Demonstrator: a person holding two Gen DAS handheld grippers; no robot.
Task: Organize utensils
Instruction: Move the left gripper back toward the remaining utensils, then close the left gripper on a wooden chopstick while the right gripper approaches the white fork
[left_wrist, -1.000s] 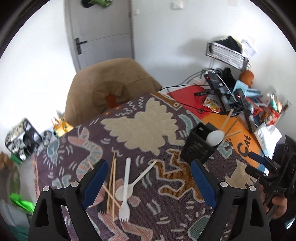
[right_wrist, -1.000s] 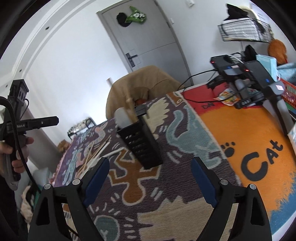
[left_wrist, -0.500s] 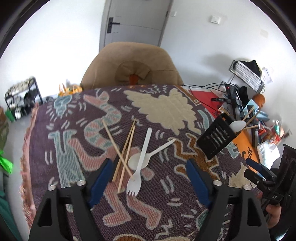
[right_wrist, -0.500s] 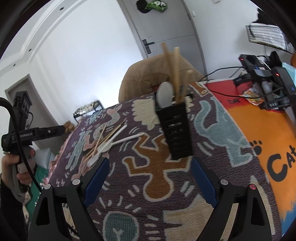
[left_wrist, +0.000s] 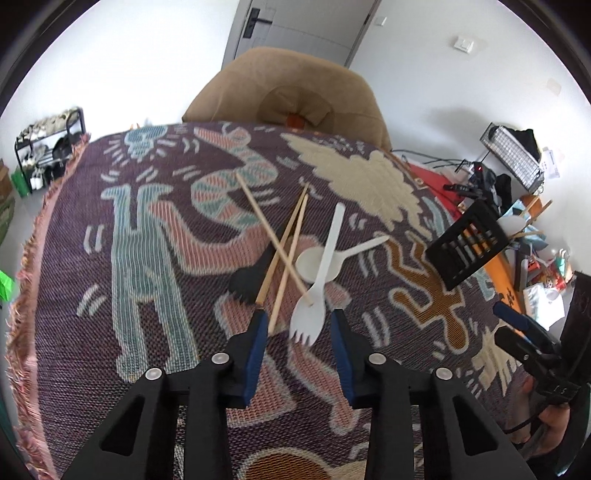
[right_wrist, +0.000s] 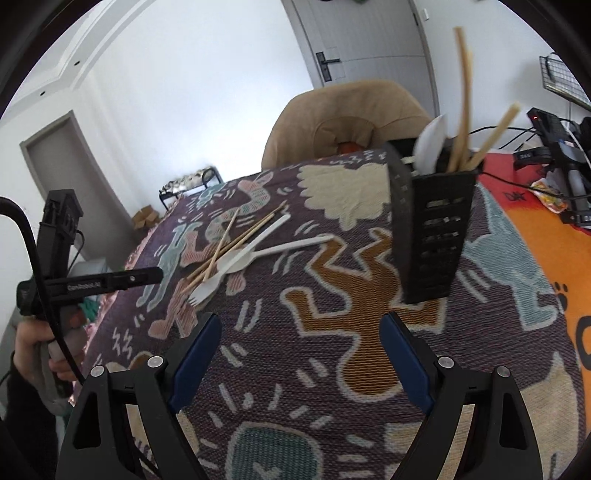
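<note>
Roughly, by size:

Counter (left_wrist: 147, 258): covered by a woven patterned blanket; a tan chair (left_wrist: 295, 88) stands at its far edge.

Holder (right_wrist: 432, 229): black slotted caddy toward the right side of the counter, upright in the right wrist view; already carries a white spoon and several chopsticks.

Left claw (left_wrist: 298, 321): partly closed, jaws apart, gripping nothing; low over the blanket, its tips either side of the fork's tined head.

Right claw (right_wrist: 301, 358): wide open, empty, hanging above the blanket on the near side of the holder.

Chopsticks (left_wrist: 284, 251): three loose sticks crossed in a pile mid-counter, just left of the fork; one tip lies on the fork's head.

Fork (left_wrist: 314, 295): white plastic, tines toward the near edge, handle running away across the spoon.

Spoon (left_wrist: 317, 262): white, bowl under the fork's handle, handle pointing toward the holder.

Step in hand, as I judge: picking up the fork. Do it well: close on the neck just behind the tines, lift straight so the overlapping chopstick slides off rather than tagging along, keep the left pad clear of the near sticks.
</note>
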